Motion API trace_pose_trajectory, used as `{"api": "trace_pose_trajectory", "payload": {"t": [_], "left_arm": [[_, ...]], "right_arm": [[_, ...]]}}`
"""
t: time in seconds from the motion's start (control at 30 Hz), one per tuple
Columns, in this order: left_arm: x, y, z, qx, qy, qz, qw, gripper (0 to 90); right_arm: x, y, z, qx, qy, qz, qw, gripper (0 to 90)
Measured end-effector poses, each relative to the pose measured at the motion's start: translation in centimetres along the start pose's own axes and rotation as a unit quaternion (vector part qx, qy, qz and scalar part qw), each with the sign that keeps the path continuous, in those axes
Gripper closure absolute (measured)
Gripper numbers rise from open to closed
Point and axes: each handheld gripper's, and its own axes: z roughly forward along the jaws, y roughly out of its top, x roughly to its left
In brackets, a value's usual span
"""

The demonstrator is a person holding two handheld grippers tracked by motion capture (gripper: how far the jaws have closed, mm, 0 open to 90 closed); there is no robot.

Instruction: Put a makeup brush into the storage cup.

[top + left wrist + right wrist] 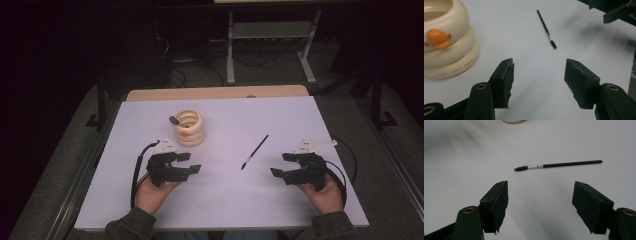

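Both grippers, left [188, 164] and right [282, 165], are standing released and empty, facing the brush [254, 151] lying between them, ready for grasping.

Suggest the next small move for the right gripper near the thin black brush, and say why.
Probably ease the right gripper forward to straddle the thin black spoolie brush: its jaws stand open and empty, and the brush lies flat on the white table just ahead, untouched.
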Motion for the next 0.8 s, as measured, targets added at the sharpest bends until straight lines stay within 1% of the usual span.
{"api": "trace_pose_trajectory", "payload": {"t": [0.07, 0.13, 0.17, 0.2, 0.23, 0.33, 0.4, 0.47, 0.5, 0.53, 0.6, 0.67, 0.73, 0.77, 0.8], "left_arm": [[-0.4, 0.8, 0.6, -0.004, -0.006, 0.003, 1.0, 39.3], [-0.6, 1.5, 1.3, 0.001, -0.007, 0.006, 1.0, 39.1], [-0.8, 1.9, 1.8, 0.005, -0.005, 0.007, 0.9999, 39.0], [-1.0, 2.7, 2.7, 0.012, -0.004, 0.005, 0.9999, 39.1], [-1.1, 3.1, 3.2, 0.014, -0.01, 0.002, 0.9999, 39.0], [-1.4, 4.1, 4.8, 0.02, -0.016, 0.0, 0.9997, 37.8], [-1.8, 4.8, 5.9, 0.034, -0.008, 0.009, 0.9994, 38.0], [-2.1, 5.4, 7.1, 0.054, 0.002, 0.026, 0.9982, 38.2], [-2.1, 5.6, 7.5, 0.06, 0.005, 0.033, 0.9977, 38.8], [-2.1, 6.0, 8.0, 0.069, 0.008, 0.036, 0.9969, 39.5], [-2.2, 6.4, 8.9, 0.079, 0.007, 0.036, 0.9962, 39.9], [-2.2, 6.7, 9.6, 0.081, 0.01, 0.041, 0.9959, 41.6], [-2.1, 7.0, 10.3, 0.087, 0.007, 0.039, 0.9954, 43.0], [-2.1, 7.0, 10.3, 0.087, 0.007, 0.039, 0.9954, 43.5], [-2.2, 7.2, 11.0, 0.09, 0.002, 0.034, 0.9953, 43.5]], "right_arm": [[-0.1, -0.1, 0.0, -0.001, 0.0, 0.001, 1.0, 27.6], [-0.2, -0.1, 0.0, 0.004, 0.0, 0.005, 1.0, 27.5], [-0.2, -0.2, 0.1, 0.002, 0.0, 0.002, 1.0, 27.4], [-0.3, -0.2, 0.2, 0.003, 0.001, 0.002, 1.0, 27.2], [-0.1, -0.2, 0.2, 0.009, 0.0, 0.008, 0.9999, 26.6], [-0.1, -0.1, 0.1, 0.008, 0.0, 0.007, 0.9999, 26.2], [-0.3, -0.2, 0.2, 0.009, 0.0, 0.004, 1.0, 25.9], [-0.3, -0.2, 0.2, 0.011, -0.001, 0.006, 0.9999, 25.6], [-0.3, -0.3, 0.2, 0.011, -0.001, 0.009, 0.9999, 25.5], [-0.3, -0.3, 0.2, 0.01, 0.0, 0.011, 0.9999, 25.5], [-0.4, -0.3, 0.3, 0.009, 0.0, 0.005, 0.9999, 25.4], [-0.4, -0.3, 0.3, 0.01, 0.0, 0.004, 0.9999, 25.4], [-0.4, -0.3, 0.3, 0.009, 0.001, 0.004, 0.9999, 25.4], [-0.4, -0.3, 0.3, 0.009, 0.001, 0.004, 0.9999, 25.4], [-0.4, -0.3, 0.3, 0.009, 0.001, 0.004, 1.0, 25.4]]}}
